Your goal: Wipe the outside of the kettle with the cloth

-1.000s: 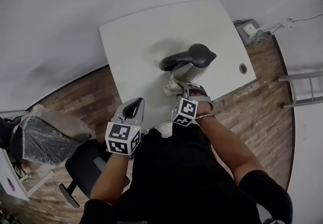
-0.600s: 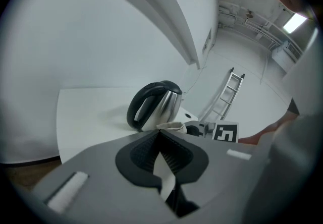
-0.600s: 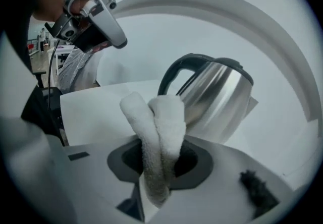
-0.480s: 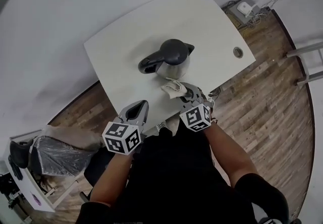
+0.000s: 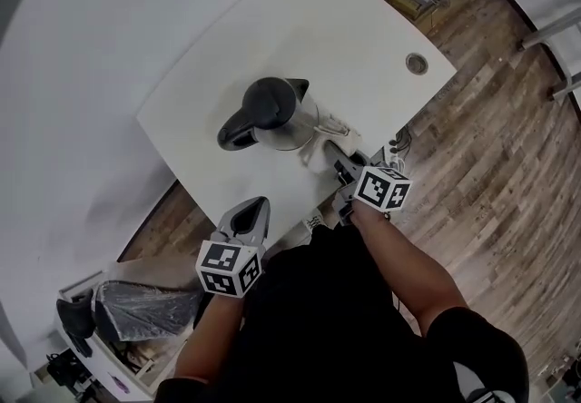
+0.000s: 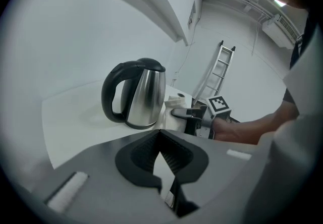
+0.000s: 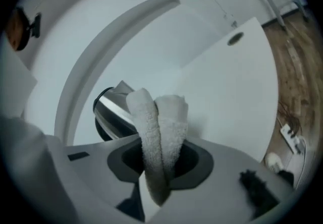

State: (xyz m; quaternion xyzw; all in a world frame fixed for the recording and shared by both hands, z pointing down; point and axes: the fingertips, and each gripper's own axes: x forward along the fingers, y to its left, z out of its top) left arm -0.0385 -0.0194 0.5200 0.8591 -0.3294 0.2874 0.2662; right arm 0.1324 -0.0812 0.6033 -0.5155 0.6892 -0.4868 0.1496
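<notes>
Your right tool [image 5: 342,163] is clamped on the folded white terry cloth [image 7: 161,117], just beside the upright steel kettle with black lid and handle [image 5: 272,115] on the white table [image 5: 363,38]. Your left tool [image 6: 160,134], jaws together and empty, hovers apart from the kettle.

Silver/blk kettle [image 5: 292,125], wht cloth [image 7: 161,127].
</notes>
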